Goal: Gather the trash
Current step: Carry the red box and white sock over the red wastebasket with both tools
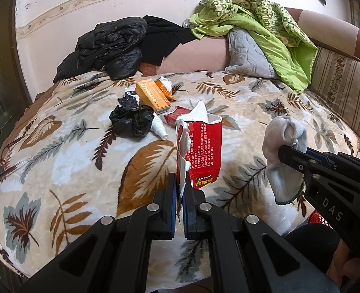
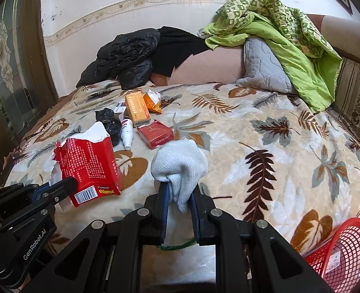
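Right wrist view: red basket (image 2: 346,251) beside leaf-patterned blanket (image 2: 253,131) bearing scattered litter.

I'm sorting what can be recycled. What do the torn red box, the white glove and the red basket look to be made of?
Torn red box: thin printed cardboard, slightly glossy; the ripped edges show white paper fibre.
White glove: knitted fabric, probably cotton, matte; fine knit ribs and a green hem thread show.
Red basket: moulded plastic by the look, with a regular open mesh and a smooth sheen.

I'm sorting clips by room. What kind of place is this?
Probably a bedroom: a bed under a leaf-print blanket, a grey pillow with a green quilt at its head, and dark clothes heaped beside.
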`<state>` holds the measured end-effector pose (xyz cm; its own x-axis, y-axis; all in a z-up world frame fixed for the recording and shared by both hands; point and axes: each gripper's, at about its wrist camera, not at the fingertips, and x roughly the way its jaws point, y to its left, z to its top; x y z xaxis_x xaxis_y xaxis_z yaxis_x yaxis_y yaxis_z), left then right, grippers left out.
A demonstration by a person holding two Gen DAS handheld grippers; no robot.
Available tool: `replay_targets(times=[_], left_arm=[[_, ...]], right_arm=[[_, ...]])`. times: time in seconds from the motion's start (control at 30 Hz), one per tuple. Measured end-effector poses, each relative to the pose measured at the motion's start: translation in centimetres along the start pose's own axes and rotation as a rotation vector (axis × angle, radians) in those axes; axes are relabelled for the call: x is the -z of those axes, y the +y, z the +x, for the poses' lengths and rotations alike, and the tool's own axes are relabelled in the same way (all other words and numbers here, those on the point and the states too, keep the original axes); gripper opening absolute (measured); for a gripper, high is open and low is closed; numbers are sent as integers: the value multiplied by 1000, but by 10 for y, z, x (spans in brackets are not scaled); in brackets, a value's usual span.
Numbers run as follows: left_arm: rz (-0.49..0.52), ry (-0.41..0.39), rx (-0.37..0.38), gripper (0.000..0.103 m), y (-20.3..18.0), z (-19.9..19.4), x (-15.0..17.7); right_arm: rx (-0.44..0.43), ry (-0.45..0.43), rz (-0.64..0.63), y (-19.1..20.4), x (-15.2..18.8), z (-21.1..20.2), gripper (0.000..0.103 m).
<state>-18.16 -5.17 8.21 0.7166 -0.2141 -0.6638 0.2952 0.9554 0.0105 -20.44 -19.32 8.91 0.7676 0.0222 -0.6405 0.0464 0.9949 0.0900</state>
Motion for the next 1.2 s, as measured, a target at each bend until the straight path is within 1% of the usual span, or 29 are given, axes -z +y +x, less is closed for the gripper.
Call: replay_targets(times=[0.2,0.43,0.83,1.0,1.2], left_arm=[[16,-9,19,4,-7,-2,-4],[47,-20,50,4,-23,-6,-7],[98,-29,98,4,-52,-8,-13],[115,-29,115,4,-61,-9,-13],[154,-35,150,4,-79,-13,-14]], right_arm=[[29,-13,8,-9,0,-8,18],[82,-30,8,-24,3,-20,18],[138,-33,53,-54,12,-33,18],[138,-34,74,-65,16,-37,18],[108,-37,132,-86,21,-47,18]])
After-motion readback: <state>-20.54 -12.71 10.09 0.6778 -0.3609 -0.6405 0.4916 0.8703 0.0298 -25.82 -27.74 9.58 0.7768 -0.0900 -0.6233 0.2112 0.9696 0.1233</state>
